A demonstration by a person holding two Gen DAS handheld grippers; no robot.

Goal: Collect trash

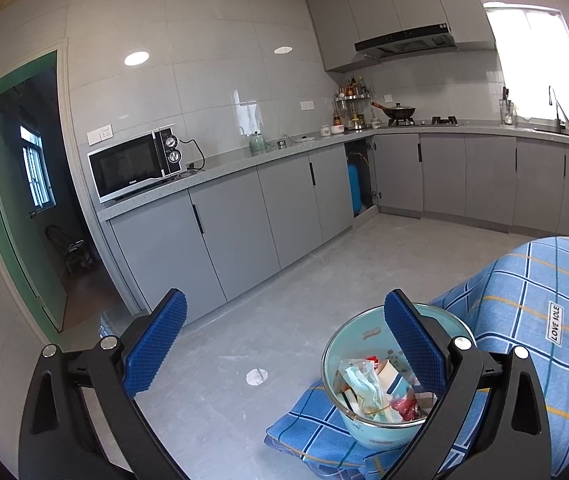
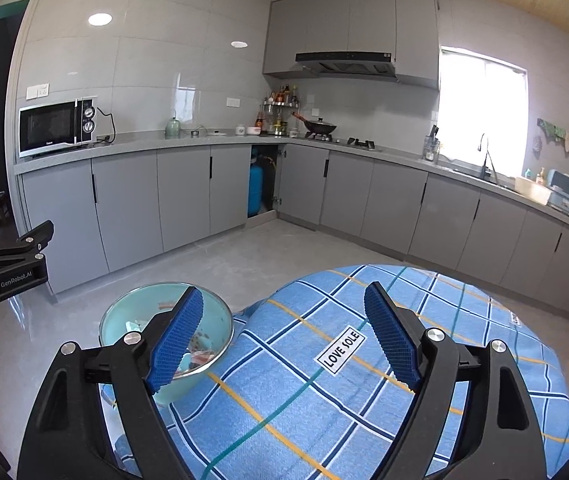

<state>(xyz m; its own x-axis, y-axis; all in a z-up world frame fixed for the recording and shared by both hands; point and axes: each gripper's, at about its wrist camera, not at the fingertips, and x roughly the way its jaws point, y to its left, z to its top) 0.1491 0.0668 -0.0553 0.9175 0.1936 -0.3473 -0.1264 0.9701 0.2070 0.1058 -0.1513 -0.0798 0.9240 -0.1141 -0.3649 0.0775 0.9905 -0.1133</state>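
Right now your left tongs (image 1: pixel 284 340) stand spread as wide as they go with nothing between the blue pads, and your right tongs (image 2: pixel 284 334) are wide open too and hold nothing. Below and just inside the right-hand finger of your left tongs sits the pale green bowl (image 1: pixel 368 428), resting on a fold of the blue checked cloth (image 1: pixel 524 312); the trash (image 1: pixel 376 392), crumpled wrappers and bits of paper, lies heaped inside it. From your right tongs the same bowl (image 2: pixel 124 316) shows behind the left-hand finger, at the edge of the cloth (image 2: pixel 308 384), while the gap between the fingers looks onto bare cloth with its "LOVE SOLE" label (image 2: pixel 340 349). Your left tongs (image 2: pixel 8 256) show at the left edge of that view, well apart from the right ones.
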